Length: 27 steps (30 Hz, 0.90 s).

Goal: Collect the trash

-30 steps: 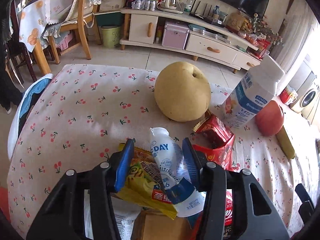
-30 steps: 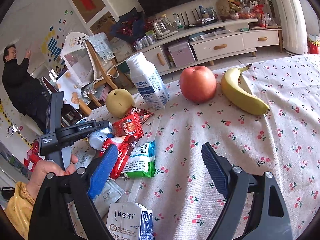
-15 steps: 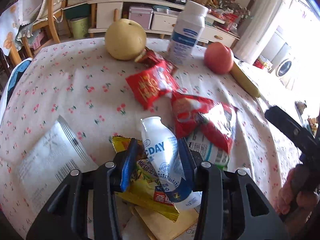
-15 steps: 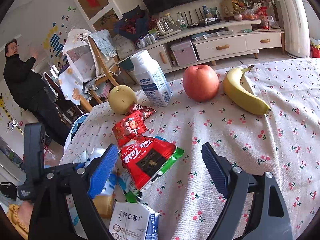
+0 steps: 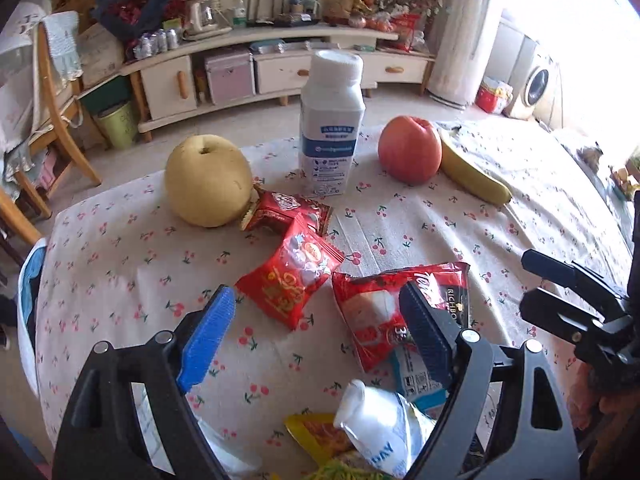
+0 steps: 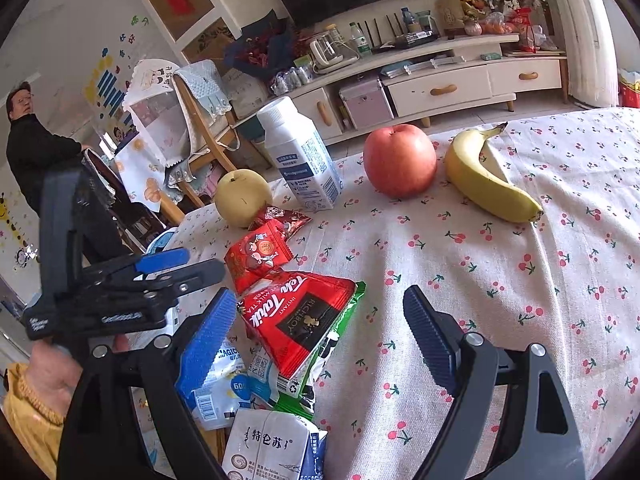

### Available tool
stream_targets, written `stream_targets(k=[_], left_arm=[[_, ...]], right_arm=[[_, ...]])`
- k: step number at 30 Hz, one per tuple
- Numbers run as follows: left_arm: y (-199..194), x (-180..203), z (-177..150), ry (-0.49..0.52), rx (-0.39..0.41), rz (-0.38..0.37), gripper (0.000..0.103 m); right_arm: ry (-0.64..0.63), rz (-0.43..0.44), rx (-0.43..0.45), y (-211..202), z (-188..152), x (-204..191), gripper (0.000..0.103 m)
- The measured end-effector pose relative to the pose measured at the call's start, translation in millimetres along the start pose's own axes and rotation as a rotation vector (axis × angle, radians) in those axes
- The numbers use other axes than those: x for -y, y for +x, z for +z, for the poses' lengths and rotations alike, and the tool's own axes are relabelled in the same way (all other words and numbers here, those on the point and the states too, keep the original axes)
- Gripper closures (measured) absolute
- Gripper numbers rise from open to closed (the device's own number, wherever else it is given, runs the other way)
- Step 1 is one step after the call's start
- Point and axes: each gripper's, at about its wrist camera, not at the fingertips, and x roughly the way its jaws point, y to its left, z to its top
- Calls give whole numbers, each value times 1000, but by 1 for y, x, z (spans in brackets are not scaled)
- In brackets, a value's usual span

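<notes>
Wrappers lie heaped on the cherry-print tablecloth (image 5: 120,248). My left gripper (image 5: 318,294) hangs over them with its jaws opening and nothing between the blue pads. A small white bottle (image 5: 380,428) lies loose below it on a yellow wrapper (image 5: 316,436). Ahead lie a red snack packet (image 5: 292,276) and a red milk-tea bag (image 5: 380,300). My right gripper (image 6: 320,298) stands open and empty above the milk-tea bag (image 6: 304,312), a green-white packet (image 6: 340,336) and a white carton (image 6: 272,448). The left gripper (image 6: 196,264) shows at the left of that view.
At the table's far side stand a pear (image 5: 208,180), a white milk bottle (image 5: 332,128), an apple (image 5: 410,148) and a banana (image 5: 472,176). A second red wrapper (image 5: 288,210) leans on the pear. A person (image 6: 28,140) stands beyond a wooden chair (image 6: 200,120).
The left gripper has let go of the small white bottle, spread its jaws wide, rolled and drawn back up. The bottle now lies on the pile. The right gripper has not moved.
</notes>
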Motion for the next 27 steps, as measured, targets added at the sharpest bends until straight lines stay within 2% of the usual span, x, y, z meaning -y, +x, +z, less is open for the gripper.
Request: stream_targets(k=[3, 7, 12, 16, 18, 20, 22, 24, 27], left_arm=[[28, -2, 10, 53, -67, 20, 19], [47, -9, 13, 59, -122, 36, 42], [51, -10, 14, 48, -100, 33, 46], [49, -1, 10, 93, -82, 47, 50], [46, 1, 9, 123, -83, 49, 49], [44, 3, 10, 159, -78, 69, 42], [40, 4, 12, 204, -49, 81, 26], [40, 6, 16, 249, -35, 98, 20], [48, 6, 24, 267, -45, 85, 19]], right_arm=[[-8, -3, 5, -1, 1, 0, 18], [9, 3, 0, 1, 1, 5, 18], [9, 4, -3, 3, 1, 6, 18], [-1, -5, -2, 4, 1, 5, 18], [-2, -3, -2, 4, 0, 4, 18], [-10, -9, -1, 4, -1, 2, 18], [-12, -8, 1, 3, -1, 2, 18], [-11, -6, 3, 3, -1, 2, 18], [-10, -6, 0, 3, -1, 2, 18]])
